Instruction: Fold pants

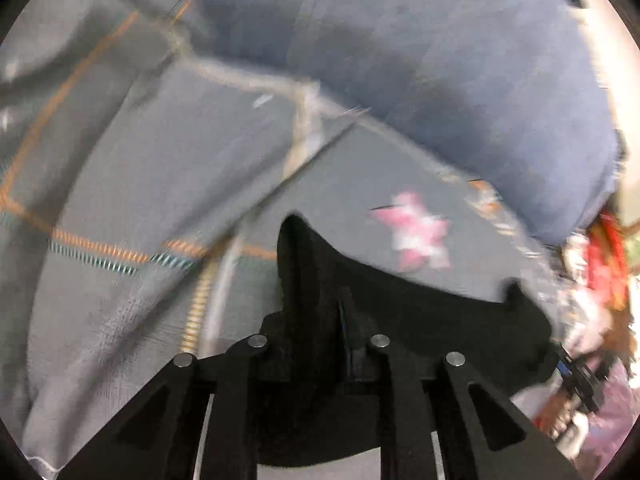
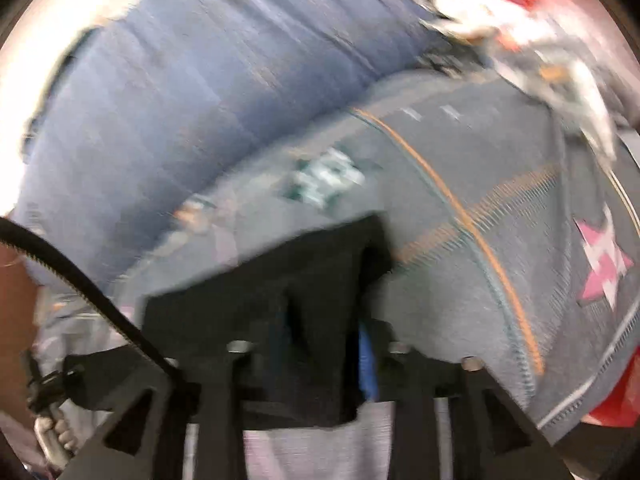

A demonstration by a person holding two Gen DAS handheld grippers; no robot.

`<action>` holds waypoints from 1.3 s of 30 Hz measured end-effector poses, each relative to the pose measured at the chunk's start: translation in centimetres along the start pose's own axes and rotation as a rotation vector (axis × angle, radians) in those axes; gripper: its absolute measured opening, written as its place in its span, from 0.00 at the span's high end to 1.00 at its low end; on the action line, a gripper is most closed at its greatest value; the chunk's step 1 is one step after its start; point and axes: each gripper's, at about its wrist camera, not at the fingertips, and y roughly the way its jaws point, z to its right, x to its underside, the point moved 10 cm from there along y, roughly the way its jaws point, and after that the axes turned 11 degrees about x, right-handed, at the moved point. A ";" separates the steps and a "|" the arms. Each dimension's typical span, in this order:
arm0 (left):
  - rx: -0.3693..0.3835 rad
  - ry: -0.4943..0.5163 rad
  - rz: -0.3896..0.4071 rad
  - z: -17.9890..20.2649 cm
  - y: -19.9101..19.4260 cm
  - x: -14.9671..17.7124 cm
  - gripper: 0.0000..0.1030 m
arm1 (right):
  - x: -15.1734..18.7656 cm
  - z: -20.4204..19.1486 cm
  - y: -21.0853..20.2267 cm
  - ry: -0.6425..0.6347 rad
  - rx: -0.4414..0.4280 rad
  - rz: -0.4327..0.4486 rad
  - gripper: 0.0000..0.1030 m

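The black pants (image 1: 420, 312) hang in front of both cameras over a grey patterned bedspread. My left gripper (image 1: 316, 280) is shut on a black fold of the pants, which drapes off to the right. My right gripper (image 2: 320, 300) is shut on another part of the black pants (image 2: 248, 320), and the cloth bunches over its fingers. Both views are blurred by motion, and the fingertips are hidden in the cloth.
The grey bedspread (image 1: 140, 184) has orange stitching and a pink star patch (image 1: 416, 232); it also shows in the right wrist view (image 2: 460, 280). A blue pillow (image 1: 440, 60), also in the right wrist view (image 2: 180, 100), lies beyond it. Red and white clutter (image 2: 520, 8) sits at the far edge.
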 end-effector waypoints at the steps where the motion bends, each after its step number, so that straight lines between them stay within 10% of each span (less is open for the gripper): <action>1: 0.039 -0.031 0.010 -0.8 0.5 0.2 0.79 | 0.7 1.8 1.0 0.018 0.057 -0.018 0.59; 9: 0.163 -0.113 0.139 -3.3 -5.5 -0.2 0.71 | 1.5 7.3 -4.9 0.108 0.170 0.080 0.45; 14: 0.182 -0.129 0.230 -2.9 -10.5 1.3 0.62 | 1.3 -1.8 -8.1 0.010 -0.094 0.124 0.45; 19: 0.165 -0.083 0.240 -1.1 -13.1 3.9 0.56 | 3.1 -8.8 -3.9 0.010 -0.312 -0.028 0.44; 29: 0.133 -0.021 0.235 -0.3 -13.8 6.5 0.51 | 7.6 4.9 -1.3 0.120 0.139 -0.136 0.40; 33: 0.156 -0.065 0.208 -0.3 -12.4 7.2 0.51 | 6.9 3.6 -5.4 0.066 0.100 -0.038 0.40; 39: 0.150 -0.044 0.210 0.3 -10.8 7.6 0.51 | 7.1 -9.0 -7.9 -0.189 -0.075 -0.017 0.40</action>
